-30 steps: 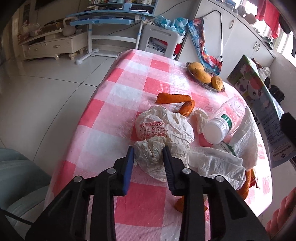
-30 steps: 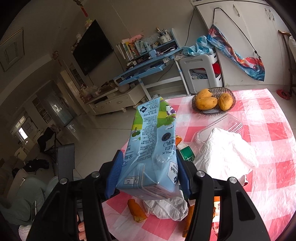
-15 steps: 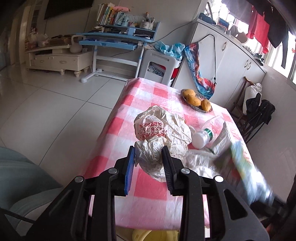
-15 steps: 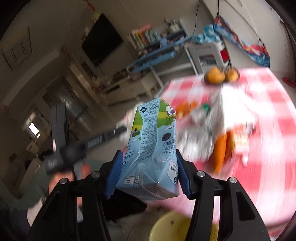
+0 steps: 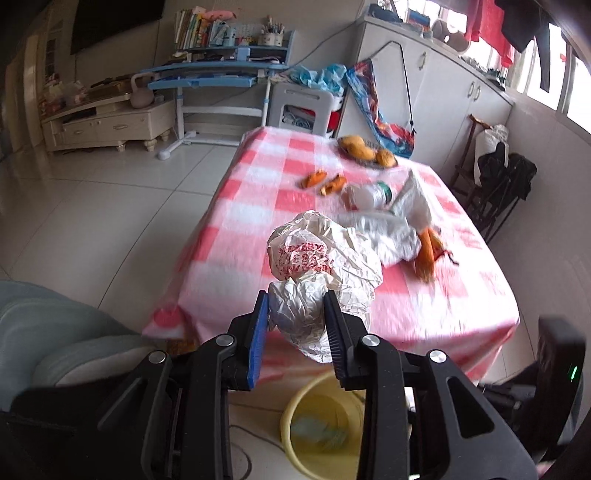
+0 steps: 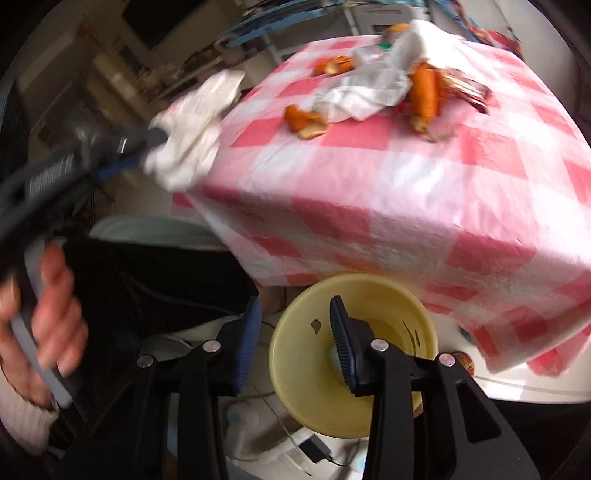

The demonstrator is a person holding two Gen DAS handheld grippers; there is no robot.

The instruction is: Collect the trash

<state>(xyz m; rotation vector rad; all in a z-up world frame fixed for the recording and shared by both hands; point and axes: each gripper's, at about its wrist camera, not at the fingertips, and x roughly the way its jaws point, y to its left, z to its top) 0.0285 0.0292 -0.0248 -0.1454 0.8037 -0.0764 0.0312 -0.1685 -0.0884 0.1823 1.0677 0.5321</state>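
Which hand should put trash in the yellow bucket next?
Left, most likely. The left gripper is shut on the crumpled white bag, lifted near the table's edge above the yellow bucket. The right gripper is open with nothing between its fingers, so it needs to fetch something first.

Glossy white tile floor [image 5: 92, 206]; blue desk [image 5: 207, 74] w/ books far ahead-left, white cabinets [image 5: 443, 96] ahead-right, bright windows [image 5: 554, 85] far right, dark TV [image 5: 114, 22] on wall upper left.
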